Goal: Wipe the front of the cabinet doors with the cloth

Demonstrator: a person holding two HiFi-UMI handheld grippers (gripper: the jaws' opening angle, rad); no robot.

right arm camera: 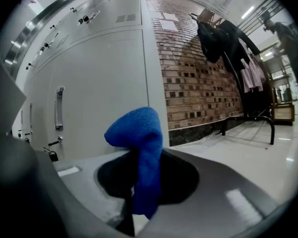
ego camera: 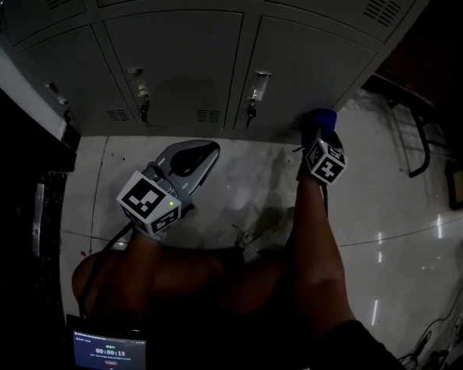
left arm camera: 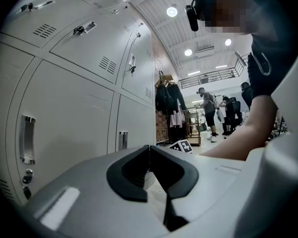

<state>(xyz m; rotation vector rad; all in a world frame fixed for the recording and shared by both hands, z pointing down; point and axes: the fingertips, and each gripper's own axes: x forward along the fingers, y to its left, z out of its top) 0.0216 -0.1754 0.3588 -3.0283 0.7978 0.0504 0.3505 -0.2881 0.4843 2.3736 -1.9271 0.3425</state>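
Note:
A blue cloth (right arm camera: pixel 139 148) is pinched between the jaws of my right gripper (right arm camera: pixel 141 155), its top bunched and standing up above them. In the head view that cloth (ego camera: pixel 321 119) sits low at the right edge of a grey cabinet door (ego camera: pixel 305 68), close to the floor; whether it touches the metal I cannot tell. My right gripper (ego camera: pixel 322 139) is shut on it. My left gripper (ego camera: pixel 210 151) hovers over the floor in front of the neighbouring door (ego camera: pixel 170 60), jaws closed together with nothing between them. The left gripper view shows the grey doors (left arm camera: pixel 64 118) to its left.
Each locker door has a handle and a keyed lock (ego camera: pixel 251 114). Right of the cabinet stand a brick wall (right arm camera: pixel 198 78), a black rack of hanging clothes (right arm camera: pixel 228 38) and a black metal frame (ego camera: pixel 417 137). The floor (ego camera: pixel 393 206) is glossy white. People stand far off (left arm camera: pixel 208 113).

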